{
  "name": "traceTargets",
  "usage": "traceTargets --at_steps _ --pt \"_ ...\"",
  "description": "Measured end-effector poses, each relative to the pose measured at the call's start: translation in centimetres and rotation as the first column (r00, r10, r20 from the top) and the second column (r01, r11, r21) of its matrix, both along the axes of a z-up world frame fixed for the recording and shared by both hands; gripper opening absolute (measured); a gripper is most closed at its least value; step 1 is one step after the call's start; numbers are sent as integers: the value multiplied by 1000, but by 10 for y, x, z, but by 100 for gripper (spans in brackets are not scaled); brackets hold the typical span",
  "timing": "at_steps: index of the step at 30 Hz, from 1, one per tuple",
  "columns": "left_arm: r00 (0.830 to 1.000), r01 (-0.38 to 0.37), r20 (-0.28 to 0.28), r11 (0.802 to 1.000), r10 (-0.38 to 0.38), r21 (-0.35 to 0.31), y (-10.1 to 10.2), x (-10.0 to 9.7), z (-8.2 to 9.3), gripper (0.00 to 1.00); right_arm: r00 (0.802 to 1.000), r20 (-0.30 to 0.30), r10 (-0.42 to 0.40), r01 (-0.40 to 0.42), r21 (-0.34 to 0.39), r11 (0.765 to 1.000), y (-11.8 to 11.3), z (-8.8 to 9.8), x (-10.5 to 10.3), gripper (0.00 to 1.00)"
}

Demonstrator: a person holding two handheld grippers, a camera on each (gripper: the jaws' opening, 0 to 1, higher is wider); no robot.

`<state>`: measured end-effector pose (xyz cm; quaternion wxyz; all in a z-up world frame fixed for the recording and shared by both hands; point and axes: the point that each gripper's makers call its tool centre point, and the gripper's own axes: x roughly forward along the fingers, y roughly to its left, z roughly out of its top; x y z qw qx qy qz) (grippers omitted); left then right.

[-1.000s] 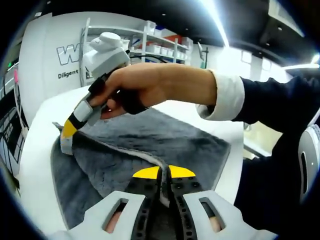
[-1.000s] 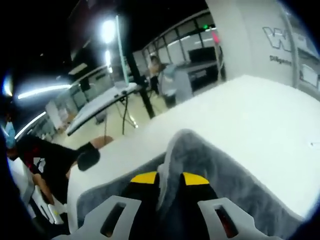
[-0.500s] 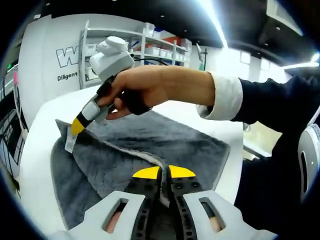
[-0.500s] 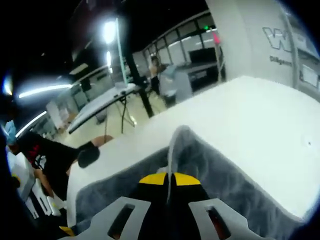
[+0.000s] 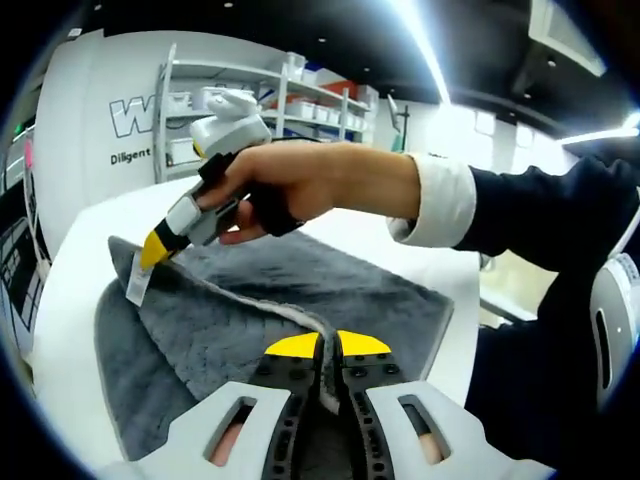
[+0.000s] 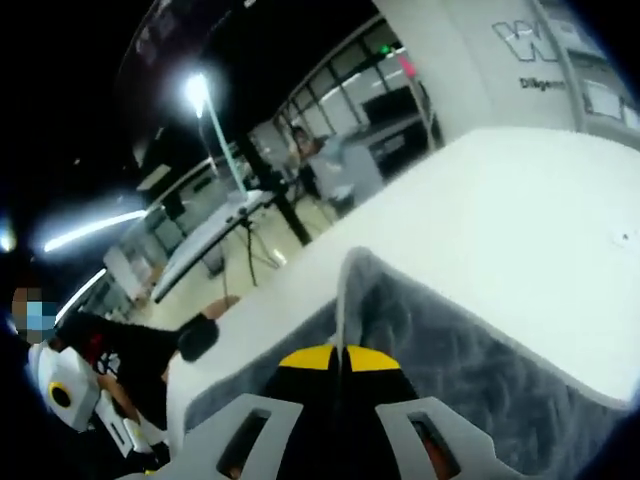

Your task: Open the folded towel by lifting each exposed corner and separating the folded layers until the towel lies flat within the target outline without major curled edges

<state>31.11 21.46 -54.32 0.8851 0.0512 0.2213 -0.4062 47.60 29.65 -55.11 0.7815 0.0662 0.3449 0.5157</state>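
Observation:
A grey plush towel [image 5: 290, 290] with a pale hem lies partly folded on the white table [image 5: 70, 290]. My left gripper [image 5: 328, 345] is shut on a raised fold of the towel's hem near me. In the left gripper view my right gripper [image 5: 148, 258], held by a hand, is shut on the towel's far corner, where a white label hangs. In the right gripper view my right gripper [image 6: 340, 357] pinches that upright grey corner [image 6: 362, 290] between its yellow-tipped jaws, lifted off the table [image 6: 520, 230].
A white wall with dark lettering [image 5: 130, 115] and shelving with bins [image 5: 300, 85] stand behind the table. A person's dark sleeve [image 5: 560, 230] crosses on the right. Other tables [image 6: 210, 225] and people [image 6: 110, 360] stand beyond the table edge.
My right gripper closed fully on the towel corner and raised it slightly away. My left gripper has stayed shut on the hem.

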Motion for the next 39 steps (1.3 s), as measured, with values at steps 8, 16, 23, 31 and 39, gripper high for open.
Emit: traceTargets --at_steps 8,16,23,31,39 --pt "1000 6 3 1000 -6 -22 -6 1 2 4 996 -85 -36 41 59 997 -12 5 -1 0" --pt "1000 7 19 999 -6 -44 -17 4 8 4 987 -152 -58 75 113 991 -23 12 -2 0" --pt "999 38 36 999 -36 -32 -28 4 7 5 983 -168 -66 88 125 988 -30 15 -3 0" --pt "997 52 51 997 -49 -59 -35 4 13 5 981 -181 -74 99 137 986 -39 21 5 0" --pt "996 63 72 995 -58 -71 -43 2 19 5 981 -177 -74 100 147 984 -46 28 6 0"
